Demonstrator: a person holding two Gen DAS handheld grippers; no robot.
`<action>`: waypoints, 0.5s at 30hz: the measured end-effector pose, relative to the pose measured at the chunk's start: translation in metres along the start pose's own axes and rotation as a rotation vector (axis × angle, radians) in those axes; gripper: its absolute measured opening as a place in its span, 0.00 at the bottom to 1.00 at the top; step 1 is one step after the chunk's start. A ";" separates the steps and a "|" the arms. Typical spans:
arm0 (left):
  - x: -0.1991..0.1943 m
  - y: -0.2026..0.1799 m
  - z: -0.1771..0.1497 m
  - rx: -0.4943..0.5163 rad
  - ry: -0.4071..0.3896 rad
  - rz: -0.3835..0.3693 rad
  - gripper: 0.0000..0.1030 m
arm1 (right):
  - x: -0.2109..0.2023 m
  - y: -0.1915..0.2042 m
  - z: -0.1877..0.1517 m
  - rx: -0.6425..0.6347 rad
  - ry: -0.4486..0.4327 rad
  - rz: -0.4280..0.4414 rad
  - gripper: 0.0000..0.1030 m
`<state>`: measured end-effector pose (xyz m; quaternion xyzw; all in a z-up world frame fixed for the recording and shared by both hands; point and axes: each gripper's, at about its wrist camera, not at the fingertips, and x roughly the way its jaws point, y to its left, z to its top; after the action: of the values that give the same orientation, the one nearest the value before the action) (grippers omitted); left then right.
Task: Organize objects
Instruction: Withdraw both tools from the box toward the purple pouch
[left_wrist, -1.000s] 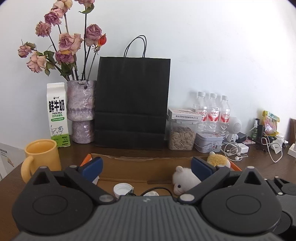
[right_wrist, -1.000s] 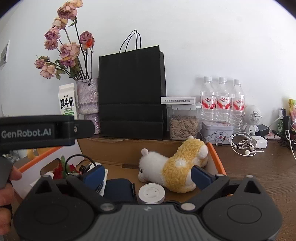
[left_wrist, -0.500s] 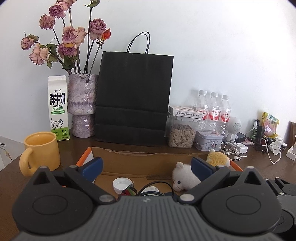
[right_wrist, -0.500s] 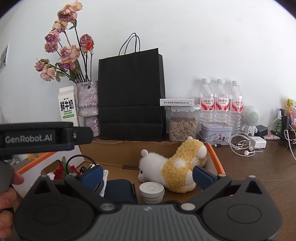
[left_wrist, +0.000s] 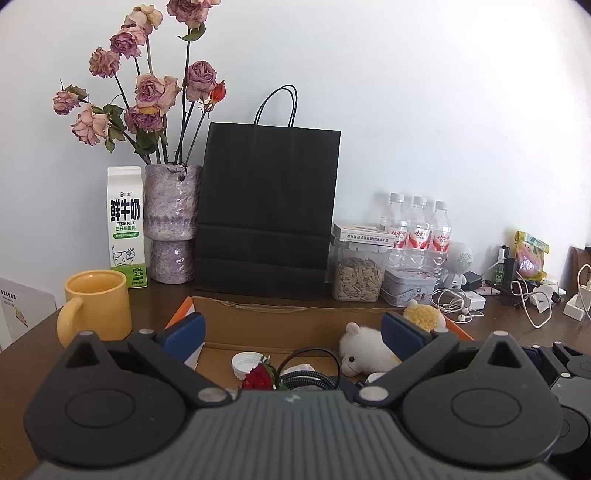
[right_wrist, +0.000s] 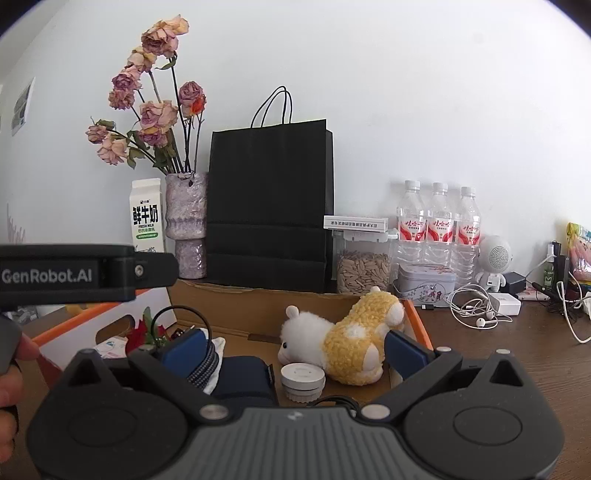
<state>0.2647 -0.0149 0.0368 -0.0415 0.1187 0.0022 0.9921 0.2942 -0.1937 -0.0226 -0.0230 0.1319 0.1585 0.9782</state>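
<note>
An open cardboard box (left_wrist: 295, 317) with orange edges lies on the wooden table. Inside are a white and yellow plush alpaca (right_wrist: 343, 343), a white round puck (right_wrist: 303, 376), a navy pouch (right_wrist: 243, 376), a braided cable (right_wrist: 205, 363) and a red flower (left_wrist: 258, 376). My left gripper (left_wrist: 291, 328) hovers open over the box's near left part, holding nothing. Over the box's near side my right gripper (right_wrist: 295, 349) is open too, its fingers either side of the pouch and puck, above them. The alpaca (left_wrist: 365, 349) also shows by the left gripper's right finger.
Behind the box stand a black paper bag (left_wrist: 266, 210), a purple vase of dried roses (left_wrist: 171, 221), a milk carton (left_wrist: 125, 229), a seed jar (left_wrist: 356, 273), a tin (left_wrist: 408, 288) and three water bottles (left_wrist: 419, 229). A yellow mug (left_wrist: 98, 306) sits left; earphones and chargers (right_wrist: 480, 310) lie right.
The left gripper has risen a little, so more of the box's inside shows. The right gripper has barely shifted. Both stay open.
</note>
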 end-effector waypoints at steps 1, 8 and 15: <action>-0.004 0.000 -0.001 0.000 -0.005 0.003 1.00 | -0.004 0.000 0.000 -0.004 -0.004 -0.001 1.00; -0.028 0.001 -0.007 -0.019 -0.011 0.010 1.00 | -0.027 0.003 -0.007 -0.017 -0.011 -0.008 1.00; -0.051 -0.001 -0.017 -0.025 0.004 0.004 1.00 | -0.051 0.008 -0.017 -0.036 -0.006 -0.006 1.00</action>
<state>0.2108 -0.0165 0.0328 -0.0536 0.1208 0.0054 0.9912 0.2405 -0.2035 -0.0259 -0.0406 0.1262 0.1581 0.9785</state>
